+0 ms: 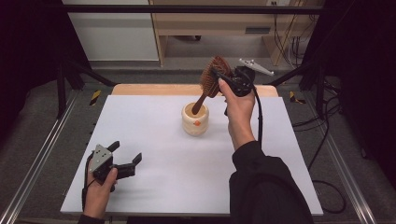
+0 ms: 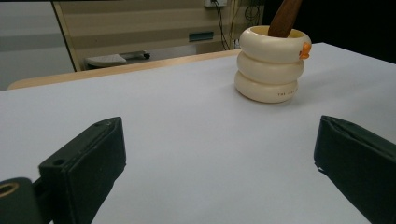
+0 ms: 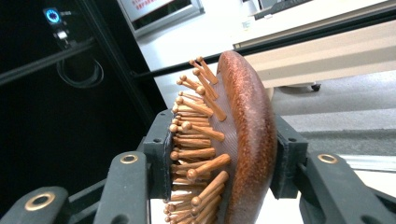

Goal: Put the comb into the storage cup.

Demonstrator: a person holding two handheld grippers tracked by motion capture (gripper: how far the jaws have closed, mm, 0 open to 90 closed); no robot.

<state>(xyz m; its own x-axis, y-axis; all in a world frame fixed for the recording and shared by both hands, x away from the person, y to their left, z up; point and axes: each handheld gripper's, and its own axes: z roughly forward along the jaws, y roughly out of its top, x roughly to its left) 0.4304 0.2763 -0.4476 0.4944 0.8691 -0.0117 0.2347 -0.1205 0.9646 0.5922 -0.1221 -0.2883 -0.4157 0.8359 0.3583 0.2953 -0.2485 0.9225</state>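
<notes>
High view: broad white rectangular tabletop [image 1: 154, 186], bare apart from a cream ribbed holder of three stacked rings with a small orange mark [image 1: 195, 120], standing near the middle. Above it, a brown wooden paddle hairbrush with peg bristles [image 1: 211, 80], head up and tilted, handle tip already inside the holder's mouth. Clamped across the brush head, pegs on one side and smooth back on the other: right gripper [image 3: 224, 154]. Likely step in hand: lowering the brush into the holder. Next move calls for straightening the handle, sinking it, then releasing. Resting low at the near left corner, jaws spread wide and holding nothing: left gripper [image 1: 123, 161]. No obstacle between brush and holder.
</notes>
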